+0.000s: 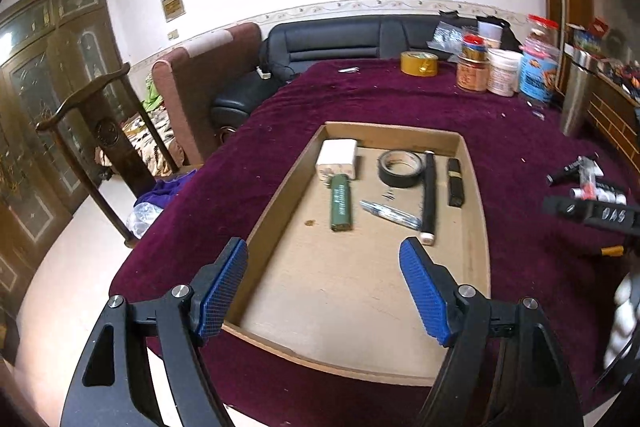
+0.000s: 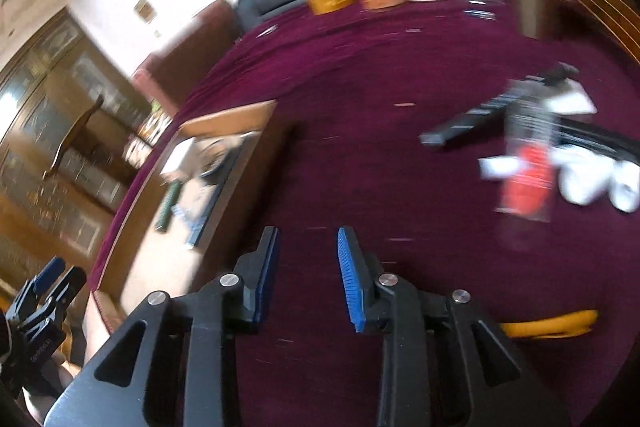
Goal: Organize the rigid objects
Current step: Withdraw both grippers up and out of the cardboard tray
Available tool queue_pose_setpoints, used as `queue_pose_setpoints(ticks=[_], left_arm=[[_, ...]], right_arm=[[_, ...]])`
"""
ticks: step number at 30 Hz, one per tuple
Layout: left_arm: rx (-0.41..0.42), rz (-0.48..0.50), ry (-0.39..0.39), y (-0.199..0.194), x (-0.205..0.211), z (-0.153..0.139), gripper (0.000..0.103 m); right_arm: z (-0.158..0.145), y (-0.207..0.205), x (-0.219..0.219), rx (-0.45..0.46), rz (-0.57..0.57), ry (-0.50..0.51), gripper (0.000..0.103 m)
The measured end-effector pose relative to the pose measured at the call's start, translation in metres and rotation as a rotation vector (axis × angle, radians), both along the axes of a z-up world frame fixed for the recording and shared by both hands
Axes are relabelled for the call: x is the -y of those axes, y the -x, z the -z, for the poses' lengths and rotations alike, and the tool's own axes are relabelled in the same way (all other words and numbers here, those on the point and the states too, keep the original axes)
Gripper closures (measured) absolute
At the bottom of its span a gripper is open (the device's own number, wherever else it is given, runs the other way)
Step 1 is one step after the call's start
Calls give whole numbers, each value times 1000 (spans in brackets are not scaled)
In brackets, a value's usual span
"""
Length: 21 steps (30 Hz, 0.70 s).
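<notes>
A shallow wooden tray (image 1: 478, 227) lies on the purple cloth. At its far end sit a white box (image 1: 337, 158), a black tape roll (image 1: 401, 167), a green lighter (image 1: 341, 203), a pen (image 1: 390, 214), a black rod (image 1: 429, 199) and a short black bar (image 1: 455, 183). My left gripper (image 1: 323, 245) hangs open over the tray's bare near half, holding nothing. The right wrist view is blurred. There my right gripper (image 2: 308, 231) stands open by a narrow gap, empty, above the cloth right of the tray (image 2: 240, 115). A pile of loose small items (image 2: 528, 163) lies further right.
A yellow tape roll (image 1: 419, 63), several jars (image 1: 502, 71) and a metal cylinder (image 1: 576, 99) stand along the table's far and right side. A yellow object (image 2: 552, 323) lies on the cloth near my right gripper. A sofa and a wooden chair stand beyond the table's left edge.
</notes>
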<state>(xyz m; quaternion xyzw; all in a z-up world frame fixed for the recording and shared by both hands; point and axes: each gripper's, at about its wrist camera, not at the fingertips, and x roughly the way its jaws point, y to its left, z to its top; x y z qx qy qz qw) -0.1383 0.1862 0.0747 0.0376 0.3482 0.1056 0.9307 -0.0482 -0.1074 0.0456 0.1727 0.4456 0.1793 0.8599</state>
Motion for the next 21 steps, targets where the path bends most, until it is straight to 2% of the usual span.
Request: queue_pose_setpoints(ticks=[6, 10, 15, 21], left_arm=[[-39, 49, -45, -1, 32, 6, 30], [-55, 78, -82, -3, 51, 8, 30], [-72, 100, -104, -3, 65, 9, 30], [-88, 118, -115, -3, 74, 11, 30]], right_arm=[[1, 4, 83, 0, 169, -38, 76], [0, 4, 122, 14, 257, -38, 76], [3, 4, 151, 11, 321, -38, 75], [9, 4, 166, 1, 349, -41, 75]])
